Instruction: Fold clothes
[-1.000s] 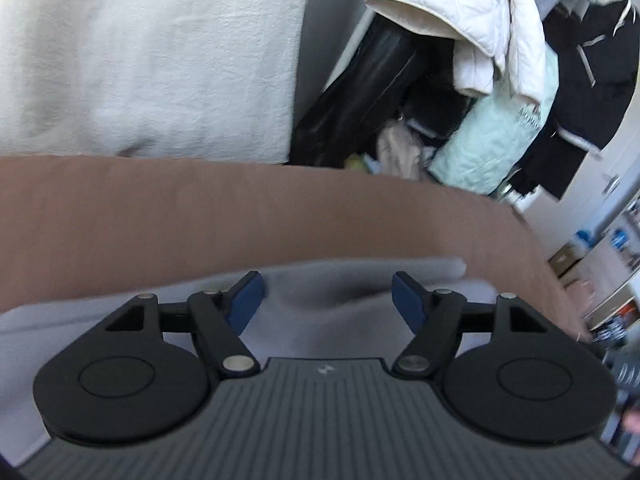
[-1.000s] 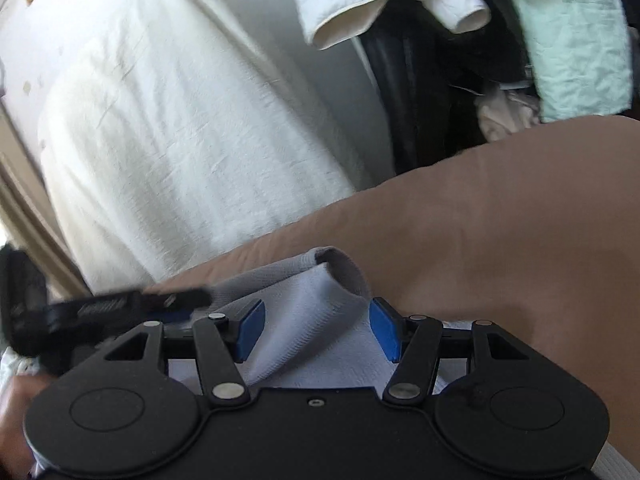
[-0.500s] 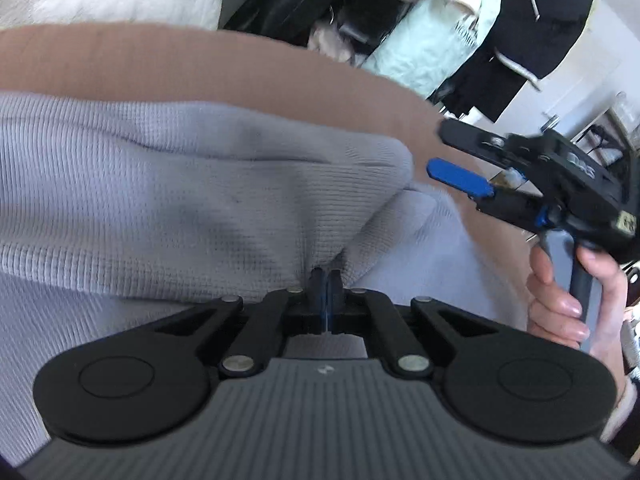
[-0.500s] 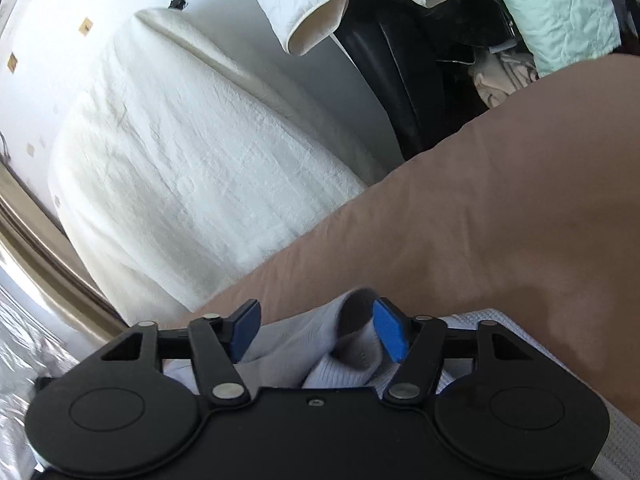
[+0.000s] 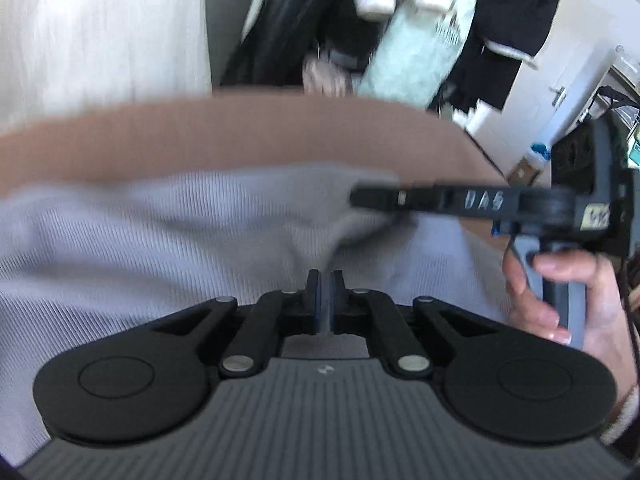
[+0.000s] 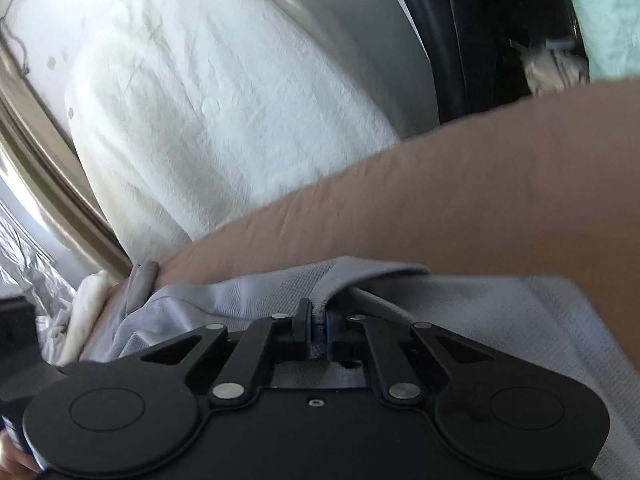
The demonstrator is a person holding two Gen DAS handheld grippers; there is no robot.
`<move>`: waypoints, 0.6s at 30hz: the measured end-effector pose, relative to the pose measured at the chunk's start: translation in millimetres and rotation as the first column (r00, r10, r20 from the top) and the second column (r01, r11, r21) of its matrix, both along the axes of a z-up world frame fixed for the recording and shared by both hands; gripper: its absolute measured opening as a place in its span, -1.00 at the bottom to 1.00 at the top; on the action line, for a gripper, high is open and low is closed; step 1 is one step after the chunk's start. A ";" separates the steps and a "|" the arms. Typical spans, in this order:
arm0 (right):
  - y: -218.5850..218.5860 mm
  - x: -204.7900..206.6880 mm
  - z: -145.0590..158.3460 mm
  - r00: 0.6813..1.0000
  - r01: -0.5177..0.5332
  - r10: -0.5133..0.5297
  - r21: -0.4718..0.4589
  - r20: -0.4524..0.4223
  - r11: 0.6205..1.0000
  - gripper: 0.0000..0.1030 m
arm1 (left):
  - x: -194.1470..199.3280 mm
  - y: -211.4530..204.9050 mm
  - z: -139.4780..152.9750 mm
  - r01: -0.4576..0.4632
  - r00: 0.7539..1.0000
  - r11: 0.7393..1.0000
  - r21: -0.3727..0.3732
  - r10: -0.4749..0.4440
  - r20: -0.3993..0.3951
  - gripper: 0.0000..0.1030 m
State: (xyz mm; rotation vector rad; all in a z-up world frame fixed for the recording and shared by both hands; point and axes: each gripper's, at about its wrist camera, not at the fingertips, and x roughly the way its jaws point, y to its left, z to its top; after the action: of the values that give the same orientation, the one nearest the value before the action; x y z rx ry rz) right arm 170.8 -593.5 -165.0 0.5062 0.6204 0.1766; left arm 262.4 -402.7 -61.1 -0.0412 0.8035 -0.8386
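Observation:
A light grey ribbed garment lies on a brown bed sheet. My left gripper is shut on a pinched fold of the garment. My right gripper is shut on the garment's edge near its hem. In the left wrist view the right gripper reaches in from the right, held by a hand, its tips on the garment's far edge. The brown sheet also shows in the right wrist view.
A white quilted cover stands behind the bed at the left. Coats, a mint quilted bag and dark clothes hang behind the bed. A black upright object stands beside them. A white door is at the right.
The right gripper, open half a second ago, has closed on the garment edge. The left gripper closed a second ago and stays shut on its fold. Both views have shifted.

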 end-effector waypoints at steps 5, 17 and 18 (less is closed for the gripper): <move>-15.5 -6.0 12.0 0.998 0.006 -0.012 0.116 0.054 0.993 -0.82 | -13.1 -11.5 24.3 0.083 0.978 0.996 0.023 -0.086 0.191 -0.17; -37.2 -12.5 23.5 0.996 0.061 -0.071 0.186 0.047 0.981 -0.76 | 61.5 -46.0 18.9 -0.045 0.983 0.995 0.094 0.028 0.182 -0.98; -38.6 -12.3 23.5 0.995 0.088 -0.093 0.141 0.028 0.986 -0.76 | 72.8 -44.9 22.6 -0.071 0.981 0.993 0.092 0.053 0.187 -0.98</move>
State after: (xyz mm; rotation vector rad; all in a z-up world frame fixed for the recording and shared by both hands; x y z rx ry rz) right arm 158.5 -632.1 -141.5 0.6642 0.5527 0.1433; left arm 335.2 -447.6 -38.4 0.0971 0.6650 -0.7308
